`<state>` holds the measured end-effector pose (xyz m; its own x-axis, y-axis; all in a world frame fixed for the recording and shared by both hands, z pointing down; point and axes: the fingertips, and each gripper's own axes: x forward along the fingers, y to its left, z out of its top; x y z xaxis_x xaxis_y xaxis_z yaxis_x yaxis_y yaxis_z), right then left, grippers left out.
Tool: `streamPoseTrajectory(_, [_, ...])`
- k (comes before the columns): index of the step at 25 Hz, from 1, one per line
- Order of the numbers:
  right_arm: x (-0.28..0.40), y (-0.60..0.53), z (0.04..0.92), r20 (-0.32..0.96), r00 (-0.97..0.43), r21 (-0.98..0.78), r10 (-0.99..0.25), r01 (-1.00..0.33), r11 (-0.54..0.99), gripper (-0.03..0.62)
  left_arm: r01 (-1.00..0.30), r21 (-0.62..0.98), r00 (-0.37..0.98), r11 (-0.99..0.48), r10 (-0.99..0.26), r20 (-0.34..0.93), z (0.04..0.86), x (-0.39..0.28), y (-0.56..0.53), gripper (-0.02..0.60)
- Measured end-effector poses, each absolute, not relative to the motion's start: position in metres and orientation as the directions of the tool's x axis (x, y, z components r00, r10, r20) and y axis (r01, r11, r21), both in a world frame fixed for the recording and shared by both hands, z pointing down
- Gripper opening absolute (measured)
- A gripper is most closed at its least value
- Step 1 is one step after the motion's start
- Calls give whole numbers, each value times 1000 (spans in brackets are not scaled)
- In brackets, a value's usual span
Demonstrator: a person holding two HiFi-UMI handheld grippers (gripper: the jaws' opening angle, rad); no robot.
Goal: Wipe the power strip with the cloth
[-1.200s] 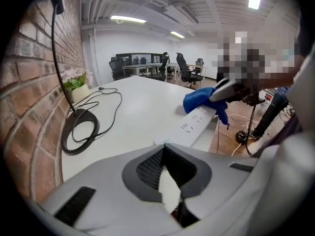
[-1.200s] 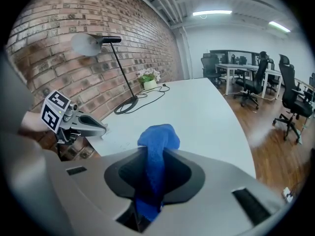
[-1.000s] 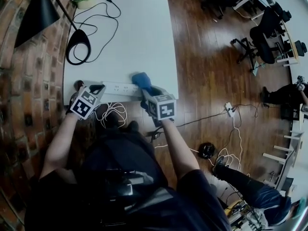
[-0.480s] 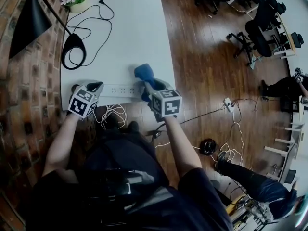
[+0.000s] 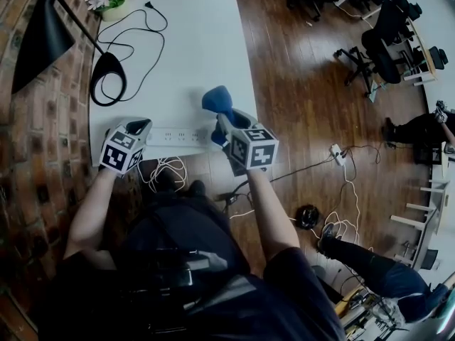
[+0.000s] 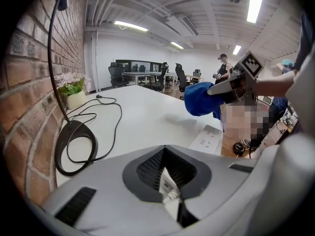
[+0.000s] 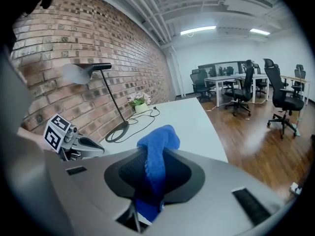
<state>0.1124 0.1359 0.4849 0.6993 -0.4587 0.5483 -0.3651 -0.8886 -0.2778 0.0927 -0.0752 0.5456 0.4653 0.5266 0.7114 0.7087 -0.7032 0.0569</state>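
cloth (image 7: 157, 149) in right gripper (image 5: 225, 126)

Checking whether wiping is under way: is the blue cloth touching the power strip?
No: in the left gripper view the blue cloth hangs in the air, clear above the power strip.

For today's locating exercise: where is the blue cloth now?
In the head view the blue cloth is clamped in the right gripper, held above the right end of the power strip by the near edge of the table.

Bright ceiling strip lights (image 6: 256, 1), heavy fisheye warp, dark vignetted corners.
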Motion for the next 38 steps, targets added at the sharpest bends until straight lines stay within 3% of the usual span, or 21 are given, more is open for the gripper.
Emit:
streamPoseTrajectory(5, [120,131,473,532,705,-278,-469,-378,-883,81,716,105,444,-691,565,695,538,98,-68,-3])
streamPoseTrajectory(10, [120,128,472,556,693,-251,-459,-386,-887,83,844,77,333,-530,631,701,540,81,-55,14])
streamPoseTrajectory(11, [120,128,474,567,688,-247,-454,-384,-890,84,875,103,280,-472,669,688,538,72,-49,29])
streamPoseTrajectory(13, [119,128,479,590,678,-239,-439,-373,-897,87,920,153,171,-360,721,671,537,54,-38,155])
streamPoseTrajectory(14, [119,128,482,600,675,-233,-429,-366,-901,89,936,158,130,-316,723,679,538,48,-34,189])
streamPoseTrajectory(18, [123,123,489,619,677,-193,-399,-361,-912,91,974,105,54,-201,657,752,554,32,-27,272])
streamPoseTrajectory(23, [136,132,492,624,663,-190,-414,-385,-903,91,986,22,81,-163,600,796,567,34,-11,276])
streamPoseTrajectory(38, [204,128,514,581,508,-303,-636,-590,-748,104,946,168,-19,-278,468,884,596,37,-9,331])
